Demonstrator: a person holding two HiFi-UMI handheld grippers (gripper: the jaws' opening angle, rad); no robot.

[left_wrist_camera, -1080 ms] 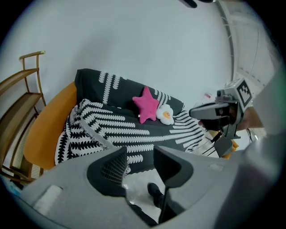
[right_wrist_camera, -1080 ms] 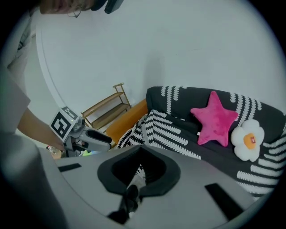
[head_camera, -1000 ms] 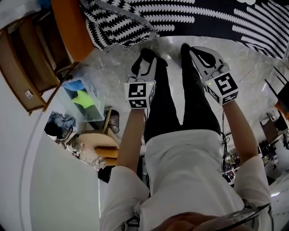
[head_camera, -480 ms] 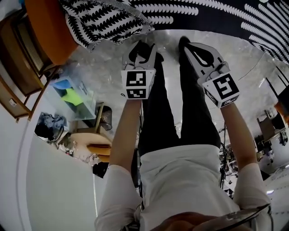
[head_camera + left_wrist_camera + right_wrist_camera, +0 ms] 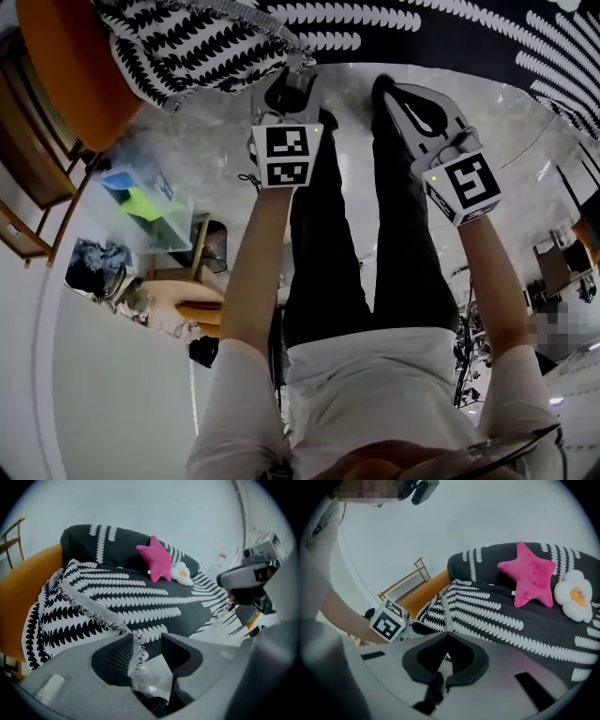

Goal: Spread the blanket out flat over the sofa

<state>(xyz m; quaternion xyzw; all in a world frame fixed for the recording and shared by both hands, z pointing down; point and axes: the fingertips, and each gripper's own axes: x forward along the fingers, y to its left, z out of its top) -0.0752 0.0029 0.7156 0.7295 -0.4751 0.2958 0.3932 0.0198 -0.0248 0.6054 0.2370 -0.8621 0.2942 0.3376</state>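
A black-and-white leaf-patterned blanket is seen heaped over the orange left end of the sofa. Part of it is folded back on itself at that end, while the darker remainder is draped along the seat and back. A fringed edge runs from the sofa's back down toward its front edge and ends in a corner that hangs just ahead of the left hand-held gripper. That gripper is judged the nearer of the two. Its jaws are held apart and the corner's fringe is framed in the gap, though contact cannot be confirmed. The right hand-held gripper is held beside it, nearer the sofa's middle, with its jaws closed together and nothing gripped. A pink star cushion and a white flower cushion are propped against the sofa's back, well apart from the fold.
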